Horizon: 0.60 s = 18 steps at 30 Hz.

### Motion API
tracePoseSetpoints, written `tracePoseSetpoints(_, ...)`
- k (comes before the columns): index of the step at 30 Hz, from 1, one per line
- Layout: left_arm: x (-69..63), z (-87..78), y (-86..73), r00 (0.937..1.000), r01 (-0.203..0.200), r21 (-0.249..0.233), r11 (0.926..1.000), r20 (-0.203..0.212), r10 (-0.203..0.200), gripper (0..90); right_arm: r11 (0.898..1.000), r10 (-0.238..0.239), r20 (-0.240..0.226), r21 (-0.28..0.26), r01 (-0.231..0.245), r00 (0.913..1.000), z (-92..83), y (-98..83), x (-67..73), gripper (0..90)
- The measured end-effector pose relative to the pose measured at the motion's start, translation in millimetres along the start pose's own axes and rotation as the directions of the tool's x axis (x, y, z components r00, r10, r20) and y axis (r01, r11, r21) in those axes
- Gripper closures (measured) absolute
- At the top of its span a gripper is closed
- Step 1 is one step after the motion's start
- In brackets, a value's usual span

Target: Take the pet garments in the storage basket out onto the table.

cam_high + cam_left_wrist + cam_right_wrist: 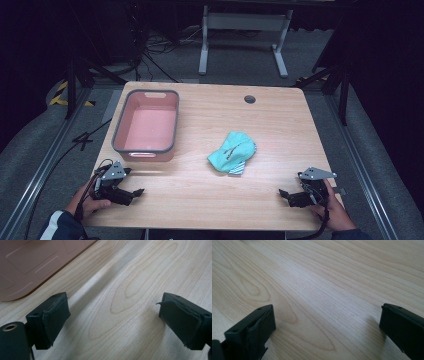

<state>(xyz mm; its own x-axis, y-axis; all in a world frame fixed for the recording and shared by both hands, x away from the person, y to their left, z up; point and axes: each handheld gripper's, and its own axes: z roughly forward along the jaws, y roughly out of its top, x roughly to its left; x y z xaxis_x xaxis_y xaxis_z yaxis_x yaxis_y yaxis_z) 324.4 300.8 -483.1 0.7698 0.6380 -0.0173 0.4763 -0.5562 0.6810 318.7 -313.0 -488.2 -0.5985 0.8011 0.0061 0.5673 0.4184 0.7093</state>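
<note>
Nearby, pink bin (146,126), teal cloth (233,152) mid-table, left gripper (136,193) and right gripper (284,194) spread, empty.

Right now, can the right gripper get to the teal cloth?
Probably yes. The right gripper rests near the table's front right edge with its jaws open and nothing between them. Bare wood lies between it and the cloth; the pink bin sits off to the left, out of the way.

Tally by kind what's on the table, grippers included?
Pink bin: 1
Teal cloth: 1
Grippers, left gripper and right gripper, both open and empty: 2
Total: 4
</note>
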Motion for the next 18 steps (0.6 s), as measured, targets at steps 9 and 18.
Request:
tracePoseSetpoints(9, 0.3, 0.7, 0.5, 1.0, 0.002, 0.0, 1.0, 0.0, -0.002, 8.5, 1.0, 0.0, -0.002, -0.001, 0.0, 1.0, -0.2, -0.1, -0.2, 0.5)
tracePoseSetpoints(18, 0.6, 0.9, 1.1, 1.0, -0.001, 0.007, 1.0, 0.001, 0.001, 8.0, 1.0, 0.0, -0.004, -0.001, 0.0, 1.0, -0.2, -0.1, -0.3, 0.5)
